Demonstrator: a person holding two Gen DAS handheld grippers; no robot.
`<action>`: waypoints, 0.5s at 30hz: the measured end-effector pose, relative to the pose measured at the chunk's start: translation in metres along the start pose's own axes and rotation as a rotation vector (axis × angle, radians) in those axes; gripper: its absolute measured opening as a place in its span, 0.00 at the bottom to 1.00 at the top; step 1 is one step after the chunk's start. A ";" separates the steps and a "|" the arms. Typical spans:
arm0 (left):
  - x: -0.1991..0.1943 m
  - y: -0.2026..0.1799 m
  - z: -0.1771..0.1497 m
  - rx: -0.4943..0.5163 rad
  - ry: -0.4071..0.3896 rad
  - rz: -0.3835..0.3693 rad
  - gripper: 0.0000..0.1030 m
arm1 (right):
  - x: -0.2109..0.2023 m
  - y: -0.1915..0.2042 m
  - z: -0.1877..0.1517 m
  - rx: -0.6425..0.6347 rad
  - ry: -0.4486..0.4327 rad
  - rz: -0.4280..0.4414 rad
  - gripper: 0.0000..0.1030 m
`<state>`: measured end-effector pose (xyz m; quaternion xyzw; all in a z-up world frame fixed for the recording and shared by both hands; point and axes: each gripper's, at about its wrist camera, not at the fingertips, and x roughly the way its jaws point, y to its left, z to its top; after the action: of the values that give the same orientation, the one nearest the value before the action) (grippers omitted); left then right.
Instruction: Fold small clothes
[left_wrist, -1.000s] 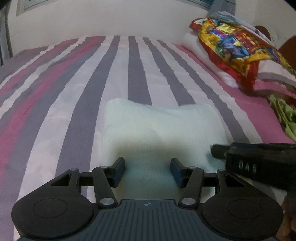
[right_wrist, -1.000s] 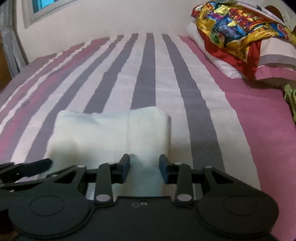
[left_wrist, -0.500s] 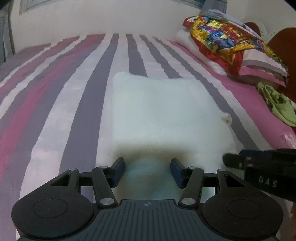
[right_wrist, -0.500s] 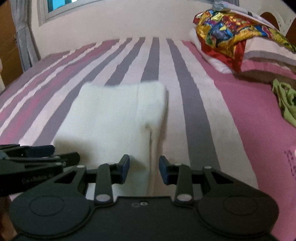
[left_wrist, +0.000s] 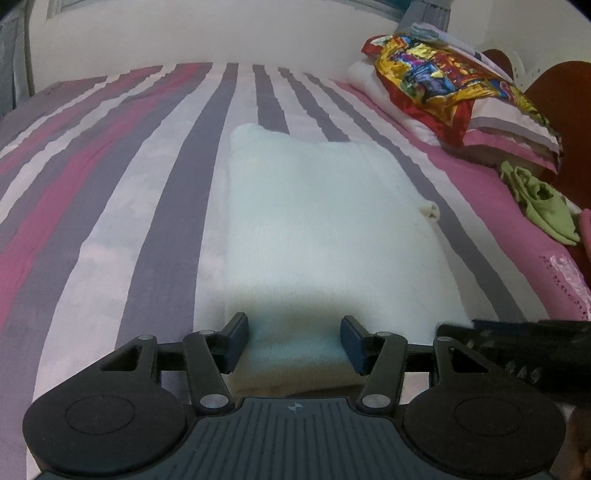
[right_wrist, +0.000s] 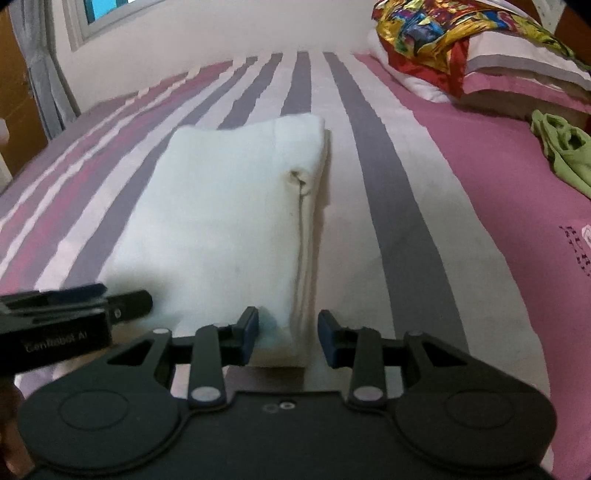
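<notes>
Left tongs (left_wrist: 294, 343): jaws parted wide, the blue-padded fingertips (left_wrist: 237, 341) level with each other, nothing clamped between them. Seen from the right wrist camera, the left tongs (right_wrist: 110, 299) enter from the left edge, side-on, fingers pointing toward the middle of the view.

Right tongs (right_wrist: 288, 338): jaws parted, somewhat narrower than the left pair, pads (right_wrist: 250, 334) level, nothing pinched. From the left wrist camera the right tongs (left_wrist: 454, 330) enter from the right edge, side-on and low, tip pointing left.

Both units sit side by side, close together, at about the same height, aimed forward.
</notes>
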<state>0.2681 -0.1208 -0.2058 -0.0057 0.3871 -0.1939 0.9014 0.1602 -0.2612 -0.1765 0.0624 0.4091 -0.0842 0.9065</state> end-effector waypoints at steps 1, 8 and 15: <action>0.000 -0.001 0.002 0.002 0.006 0.000 0.59 | 0.005 0.001 0.000 -0.013 0.027 0.002 0.35; -0.008 0.000 0.012 -0.010 0.005 0.016 0.75 | -0.001 0.000 0.011 -0.013 0.047 0.015 0.36; -0.005 0.000 0.010 -0.001 0.037 0.046 0.75 | -0.015 0.006 0.016 0.006 -0.013 0.017 0.43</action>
<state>0.2724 -0.1202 -0.1956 0.0063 0.4037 -0.1729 0.8984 0.1630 -0.2570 -0.1544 0.0683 0.4024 -0.0781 0.9096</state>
